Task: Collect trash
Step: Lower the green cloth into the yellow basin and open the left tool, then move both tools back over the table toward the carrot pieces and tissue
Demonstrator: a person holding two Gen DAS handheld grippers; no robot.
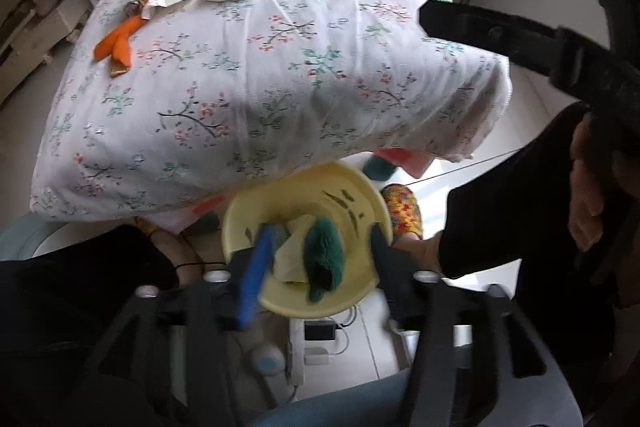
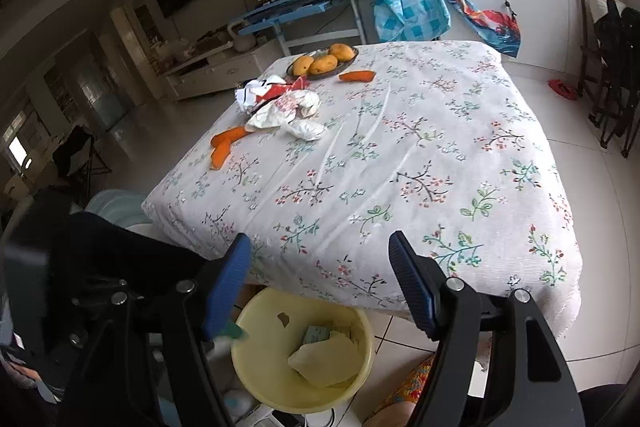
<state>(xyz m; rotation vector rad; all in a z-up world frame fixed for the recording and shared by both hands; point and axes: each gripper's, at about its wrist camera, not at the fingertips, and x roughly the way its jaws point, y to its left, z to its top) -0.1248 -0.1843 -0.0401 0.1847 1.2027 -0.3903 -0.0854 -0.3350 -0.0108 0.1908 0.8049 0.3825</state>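
While the left gripper points steeply down over the round pale-yellow plastic basin on the floor, its jaws stand apart, one blue pad on each side of the basin's contents, pressing on nothing. A fuzzy dark-green tuft-like piece lies between the fingers in this view, blurred; whether it touches either pad cannot be told. Beside it in the basin sits crumpled cream-coloured paper.

Right gripper is held over the near edge of the table, jaws wide apart and empty; the basin shows below and between its fingers, with the cream paper inside.

Trash remaining on the white floral tablecloth: a heap of crumpled white and red wrappers at the far left part of the table, two orange peel strips just beside the heap toward the left edge, one more orange strip near the dark dish of yellow-orange fruit. All are well apart from both grippers.
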